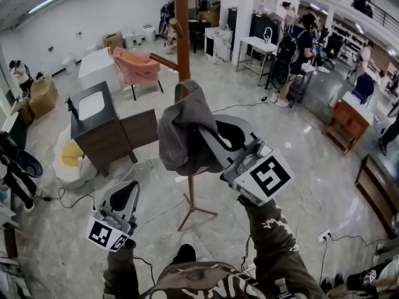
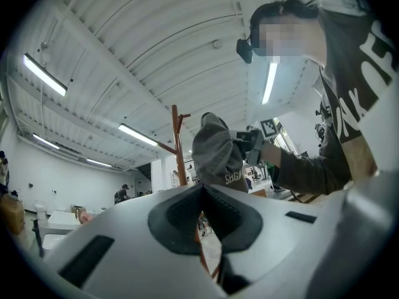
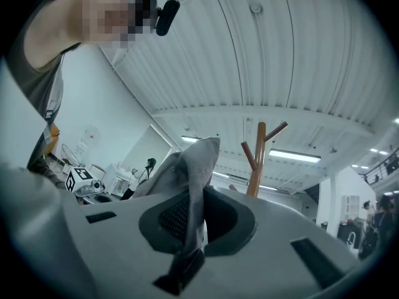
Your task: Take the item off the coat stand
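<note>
A grey cap (image 1: pixel 184 129) hangs from my right gripper (image 1: pixel 202 132), whose jaws are shut on its fabric, in front of the wooden coat stand (image 1: pixel 181 36) and clear of its pegs. In the right gripper view the cap (image 3: pixel 190 167) is pinched between the pads and rises from my right gripper (image 3: pixel 190 229), with the coat stand (image 3: pixel 257 161) behind it. My left gripper (image 1: pixel 126 192) sits lower left, shut and holding nothing. In the left gripper view my left gripper (image 2: pixel 202 195) points up at the cap (image 2: pixel 215 151) and the coat stand (image 2: pixel 177 148).
The stand's tripod base (image 1: pixel 192 210) rests on the floor just ahead of the person. A dark sink cabinet (image 1: pixel 100 126) and a pink chair (image 1: pixel 137 67) are at the left. Cables lie across the floor. People stand by a table (image 1: pixel 293 48) at the back right.
</note>
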